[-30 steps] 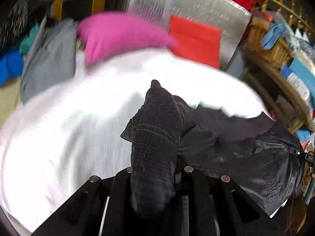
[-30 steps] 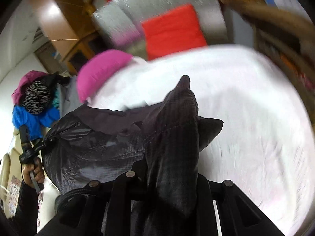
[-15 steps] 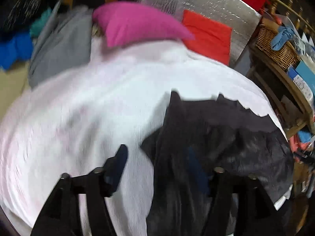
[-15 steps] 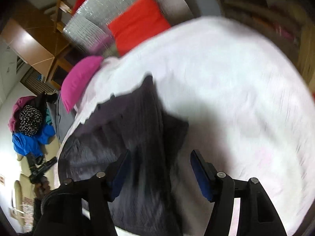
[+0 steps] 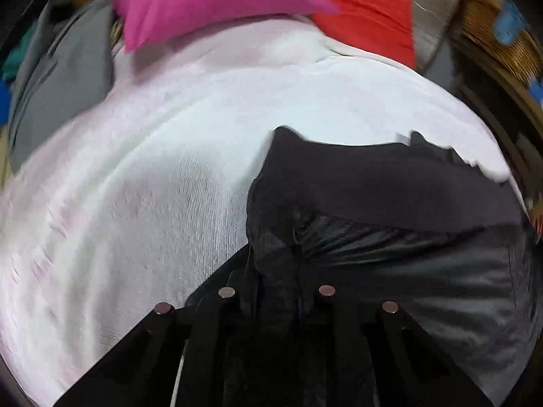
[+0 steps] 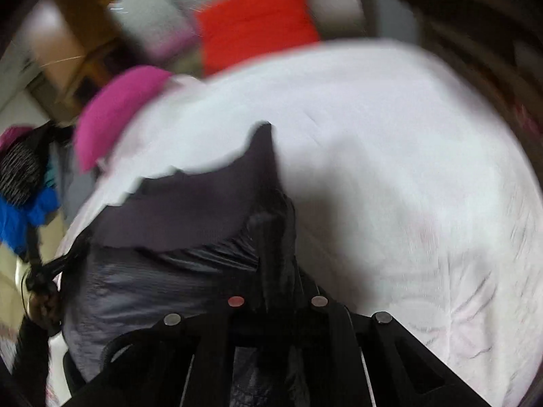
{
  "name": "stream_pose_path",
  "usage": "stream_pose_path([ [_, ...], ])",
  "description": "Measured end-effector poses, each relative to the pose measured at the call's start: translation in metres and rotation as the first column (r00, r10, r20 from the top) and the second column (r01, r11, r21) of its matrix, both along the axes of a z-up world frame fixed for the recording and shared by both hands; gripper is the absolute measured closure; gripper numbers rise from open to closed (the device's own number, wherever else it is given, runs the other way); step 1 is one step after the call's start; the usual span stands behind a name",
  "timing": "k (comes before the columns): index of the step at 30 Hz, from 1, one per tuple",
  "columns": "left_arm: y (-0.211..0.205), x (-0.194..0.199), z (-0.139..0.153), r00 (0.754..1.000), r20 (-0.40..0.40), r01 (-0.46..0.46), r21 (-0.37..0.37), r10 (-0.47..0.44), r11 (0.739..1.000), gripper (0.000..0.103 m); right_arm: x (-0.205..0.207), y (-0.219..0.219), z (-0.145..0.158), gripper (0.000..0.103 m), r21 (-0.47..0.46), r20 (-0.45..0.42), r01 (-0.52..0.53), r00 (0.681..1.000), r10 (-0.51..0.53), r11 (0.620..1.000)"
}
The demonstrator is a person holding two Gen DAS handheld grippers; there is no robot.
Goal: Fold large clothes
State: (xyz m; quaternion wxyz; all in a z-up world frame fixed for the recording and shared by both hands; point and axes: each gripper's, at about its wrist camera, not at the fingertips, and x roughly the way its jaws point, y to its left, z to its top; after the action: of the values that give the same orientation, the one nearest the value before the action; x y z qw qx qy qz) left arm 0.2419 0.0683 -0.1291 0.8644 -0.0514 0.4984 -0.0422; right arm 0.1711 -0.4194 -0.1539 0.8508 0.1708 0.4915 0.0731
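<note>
Fabric pinched in both: left hand-held gripper (image 5: 276, 271) and right hand-held gripper (image 6: 276, 273) each clamp an edge of the dark quilted jacket (image 5: 390, 210) lying on the white-sheeted bed (image 5: 152, 169); moving both together should keep the fold straight.

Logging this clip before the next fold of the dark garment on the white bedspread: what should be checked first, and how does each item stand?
1. Left gripper jaws shut on the dark padded garment: ok, fabric is bunched between them.
2. Right gripper jaws shut on the same garment: ok.
3. Garment lying flat: not ok, its shiny quilted side is creased and one matte layer is folded over it.
4. Bare white bedspread beyond the garment to fold onto: ok.
5. Magenta pillow and red cushion apart from the garment: ok.
6. Near hem of the garment: cannot tell, hidden behind the grippers.
</note>
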Motion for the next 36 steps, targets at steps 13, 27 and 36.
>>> stream_pose_path([
  [13,-0.001,-0.097,0.096,0.955,0.263,-0.166,0.082,0.139,0.983,0.036,-0.119,0.018,0.087,0.035,-0.012,0.275,0.179,0.946,-0.169,0.984],
  [27,-0.034,-0.150,0.011,0.970,0.201,-0.168,0.137,0.138,0.976,0.033,-0.163,0.059,0.007,0.035,0.044,0.206,0.114,0.971,-0.121,0.992],
  [36,-0.055,-0.192,0.058,0.952,0.256,-0.207,0.134,0.168,0.969,0.034,-0.209,0.120,0.062,0.031,-0.119,0.376,0.167,0.920,-0.111,0.979],
])
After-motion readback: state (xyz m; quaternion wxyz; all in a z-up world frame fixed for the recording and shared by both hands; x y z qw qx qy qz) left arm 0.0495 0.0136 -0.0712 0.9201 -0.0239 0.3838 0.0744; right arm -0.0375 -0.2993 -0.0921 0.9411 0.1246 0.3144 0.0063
